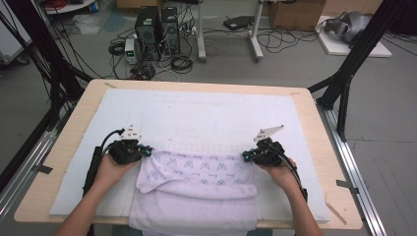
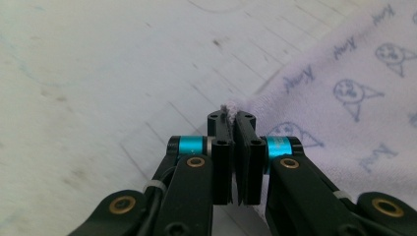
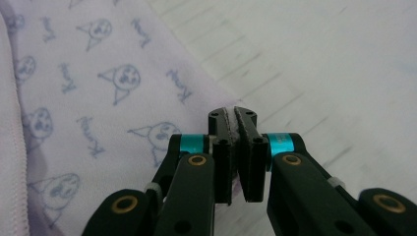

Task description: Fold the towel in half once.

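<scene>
A pale lilac towel [image 1: 196, 189] printed with small blue figures lies folded at the near edge of the table, hanging a little over the front. My left gripper [image 1: 146, 153] is shut on the towel's far left corner [image 2: 231, 106], a tuft of cloth pinched between its jaws. My right gripper [image 1: 245, 156] is shut on the far right corner [image 3: 230, 114], with the hem caught between its pads. The printed towel [image 2: 344, 93] spreads to the right in the left gripper view, and the same towel [image 3: 98, 98] spreads to the left in the right gripper view.
A white padded mat [image 1: 196, 118] covers most of the wooden table [image 1: 69, 147]. Black frame struts [image 1: 344, 78] stand at the table's left and right sides. Computers and cables [image 1: 157, 34] sit on the floor beyond the far edge.
</scene>
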